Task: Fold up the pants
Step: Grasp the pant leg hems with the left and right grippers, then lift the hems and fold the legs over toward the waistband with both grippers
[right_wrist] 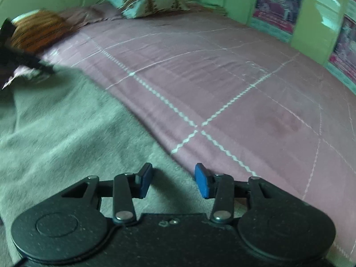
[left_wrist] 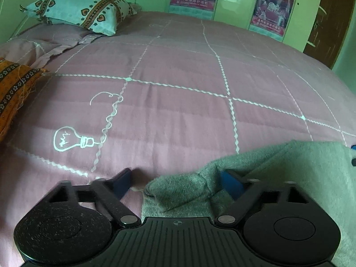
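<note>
Grey knit pants [left_wrist: 278,173] lie on the pink quilted bed [left_wrist: 178,89]. In the left wrist view my left gripper [left_wrist: 175,184] is open, and a bunched corner of the pants sits between its blue pads and drapes over the right one. In the right wrist view the pants [right_wrist: 66,129] spread over the near left of the bed. My right gripper [right_wrist: 174,182] is open over the pants' right edge, with nothing held. The left gripper [right_wrist: 24,60] shows blurred at the far left edge of that view.
A white patterned pillow [left_wrist: 82,11] and an orange patterned pillow [left_wrist: 15,89] lie at the head of the bed. Green cabinets with posters [left_wrist: 271,9] line the far side. A brown door [left_wrist: 329,22] stands at the right.
</note>
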Demonstrator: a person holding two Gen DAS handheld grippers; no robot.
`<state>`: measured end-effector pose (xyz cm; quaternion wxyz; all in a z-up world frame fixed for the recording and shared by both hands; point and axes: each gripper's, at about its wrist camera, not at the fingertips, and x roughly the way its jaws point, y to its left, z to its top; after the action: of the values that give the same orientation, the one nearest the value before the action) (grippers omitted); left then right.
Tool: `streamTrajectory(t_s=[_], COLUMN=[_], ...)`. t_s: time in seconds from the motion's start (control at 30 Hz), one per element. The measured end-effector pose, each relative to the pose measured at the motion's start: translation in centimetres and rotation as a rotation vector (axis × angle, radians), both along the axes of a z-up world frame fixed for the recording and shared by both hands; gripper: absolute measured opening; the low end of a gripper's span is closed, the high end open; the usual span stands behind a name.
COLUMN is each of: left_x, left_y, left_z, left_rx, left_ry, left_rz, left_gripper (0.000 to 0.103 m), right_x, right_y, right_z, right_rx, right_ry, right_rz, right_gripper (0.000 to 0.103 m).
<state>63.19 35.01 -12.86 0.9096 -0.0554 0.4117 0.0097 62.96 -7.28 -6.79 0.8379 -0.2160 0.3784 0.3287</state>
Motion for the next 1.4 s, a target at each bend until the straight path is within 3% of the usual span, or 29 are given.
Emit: streamTrajectory(t_s=[0.03,0.07,0.1,0.13,0.17,0.27,0.4,0.57,0.67,0.73,0.77,0.8,0.83,0.93,1.0,1.07,1.17,1.33,1.4], left_x=[0.3,0.5,0.5,0.3,-0.1,-3.9,-10.8,-20.4,-25.6,-28.6,-29.7,-30.6,-31.9,-35.7,-37.0,-36.7,-34.6,-31.8,-31.0], left_y=[-0.5,-0.6,-0.9,-1.1,-1.2,-0.8,0.4,0.1,0.1,0.2,0.2,0.4,0.4,0.2,0.3,0.0,0.2,0.9,0.5], left_z=[0.0,0.2,0.5,1.0,1.6,4.1,7.6,10.2,9.0,7.1,6.2,5.2,4.3,4.3,5.0,5.5,4.8,2.3,1.1], left_rx=[0.036,0.029,0.041,0.049,0.042,0.009,-0.053,-0.062,-0.081,-0.081,-0.088,-0.108,-0.114,-0.172,-0.238,-0.283,-0.377,-0.579,-0.605], left_ry=[0.007,0.004,0.006,-0.006,-0.039,-0.207,-0.392,-0.478,-0.453,-0.394,-0.355,-0.299,-0.252,-0.292,-0.326,-0.318,-0.244,-0.146,-0.111], left_rz=[-0.027,-0.048,-0.048,-0.051,-0.055,-0.093,-0.168,-0.264,-0.248,-0.201,-0.159,-0.112,-0.047,0.050,0.100,0.130,0.191,0.255,0.274], left_gripper=[0.066,0.051,0.046,0.041,0.036,0.035,0.035,0.030,0.030,0.030,0.030,0.039,0.043,0.058,0.064,0.065,0.065,0.065,0.065], right_x=[-0.2,-0.2,-0.2,-0.2,-0.4,-3.1,-9.9,-21.3,-28.3,-31.9,-33.3,-34.5,-35.6,-37.2,-37.8,-37.7,-36.3,-34.9,-34.7], right_y=[0.2,0.4,0.7,0.8,0.8,0.4,-0.9,-2.2,-1.8,-1.5,-1.3,-1.1,-1.0,-2.6,-3.3,-4.1,-4.7,-7.4,-8.2], right_z=[-0.1,-0.2,0.0,0.4,1.0,3.8,7.9,10.2,9.1,7.1,5.9,4.7,4.0,4.2,4.6,5.0,5.4,5.2,4.7], right_rx=[-0.027,-0.047,-0.059,-0.070,-0.055,-0.037,-0.052,-0.125,-0.155,-0.154,-0.135,-0.124,-0.112,0.072,0.150,0.215,0.307,0.483,0.509], right_ry=[-0.008,-0.011,-0.003,-0.007,-0.008,-0.084,-0.194,-0.331,-0.351,-0.350,-0.338,-0.319,-0.321,-0.241,-0.237,-0.222,-0.194,-0.083,-0.063], right_rz=[0.010,0.010,-0.008,-0.036,-0.055,-0.039,0.039,0.139,0.184,0.186,0.173,0.153,0.094,-0.104,-0.210,-0.284,-0.411,-0.551,-0.586], right_gripper=[0.031,0.024,0.003,0.000,0.000,0.000,0.000,0.000,0.000,0.001,0.006,0.014,0.014,0.015,0.019,0.027,0.053,0.053,0.053])
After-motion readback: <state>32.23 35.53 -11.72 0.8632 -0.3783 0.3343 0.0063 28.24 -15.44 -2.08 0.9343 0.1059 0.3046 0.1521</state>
